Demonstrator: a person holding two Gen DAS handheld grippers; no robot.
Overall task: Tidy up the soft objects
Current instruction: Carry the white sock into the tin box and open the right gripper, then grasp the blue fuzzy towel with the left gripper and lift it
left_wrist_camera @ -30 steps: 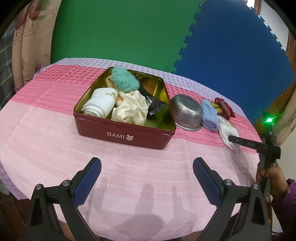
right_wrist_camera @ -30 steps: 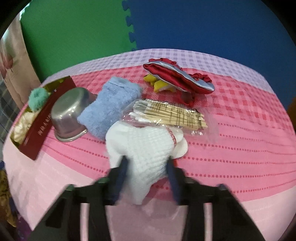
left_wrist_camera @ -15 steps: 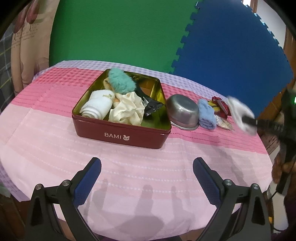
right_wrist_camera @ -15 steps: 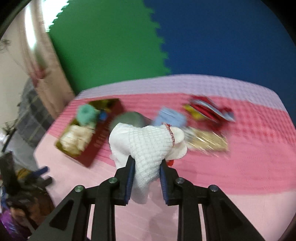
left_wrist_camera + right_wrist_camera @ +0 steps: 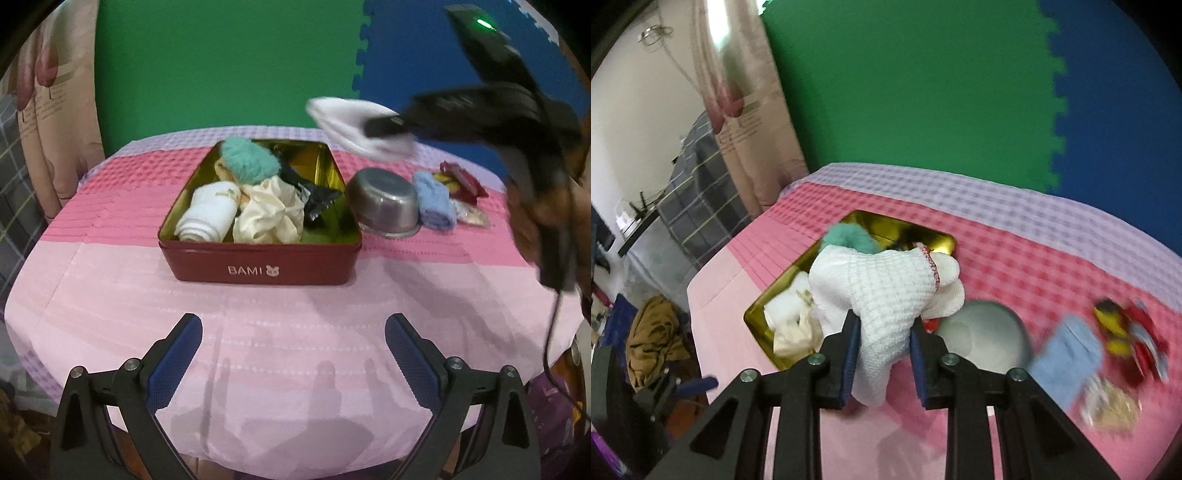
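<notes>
My right gripper (image 5: 884,321) is shut on a white waffle-knit cloth (image 5: 882,284) and holds it in the air above the table. From the left wrist view that white cloth (image 5: 351,125) hangs over the far right corner of the red BAMI tin (image 5: 258,264), pinched by the right gripper (image 5: 384,123). The tin (image 5: 775,295) holds a teal fluffy piece (image 5: 247,160), a rolled white towel (image 5: 208,216), a cream cloth (image 5: 267,216) and a black item (image 5: 319,197). My left gripper (image 5: 293,350) stands open low over the near tablecloth, with nothing between its fingers.
Right of the tin lie an overturned steel bowl (image 5: 386,203), a folded light-blue cloth (image 5: 432,205), a red pouch (image 5: 461,181) and a clear packet (image 5: 471,216). A person's hand (image 5: 528,218) grips the right tool's handle. Curtains (image 5: 51,92) hang at the left.
The right gripper lifted the white cloth off the table beside the packet and carried it up and leftward over the bowl toward the tin. The left gripper stayed in place, open.
</notes>
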